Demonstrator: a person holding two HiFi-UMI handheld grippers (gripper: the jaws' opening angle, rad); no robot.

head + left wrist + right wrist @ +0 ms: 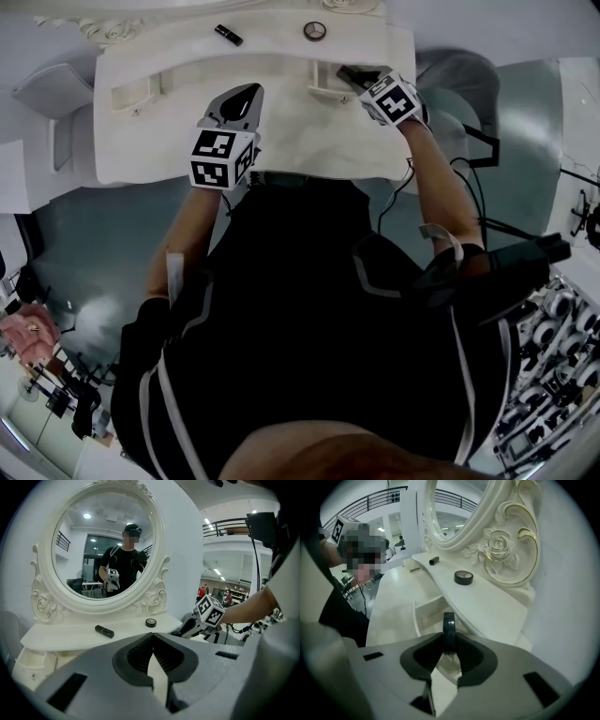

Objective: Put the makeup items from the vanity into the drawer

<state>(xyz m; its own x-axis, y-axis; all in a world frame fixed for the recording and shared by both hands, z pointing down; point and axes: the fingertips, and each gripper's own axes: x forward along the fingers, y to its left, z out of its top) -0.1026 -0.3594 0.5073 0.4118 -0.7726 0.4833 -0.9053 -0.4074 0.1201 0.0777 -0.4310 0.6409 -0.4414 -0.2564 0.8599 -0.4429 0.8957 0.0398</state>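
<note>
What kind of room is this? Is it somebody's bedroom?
Probably not: it looks like a big hall or lab with a dressing corner set up. A white vanity with an oval mirror stands, but a balcony railing shows beyond.

Left gripper [153, 634] jaws closed tip to tip, nothing between; beyond them a white carved vanity shelf [61, 637] under an oval white-framed mirror [75, 531]; black lipstick tube [104, 631] lying on the shelf; small round dark compact [150, 622] further right, apart from it; right gripper [186, 627] with marker cube at the shelf's right end, jaw state unreadable; mirror reflects a person in black.
</note>
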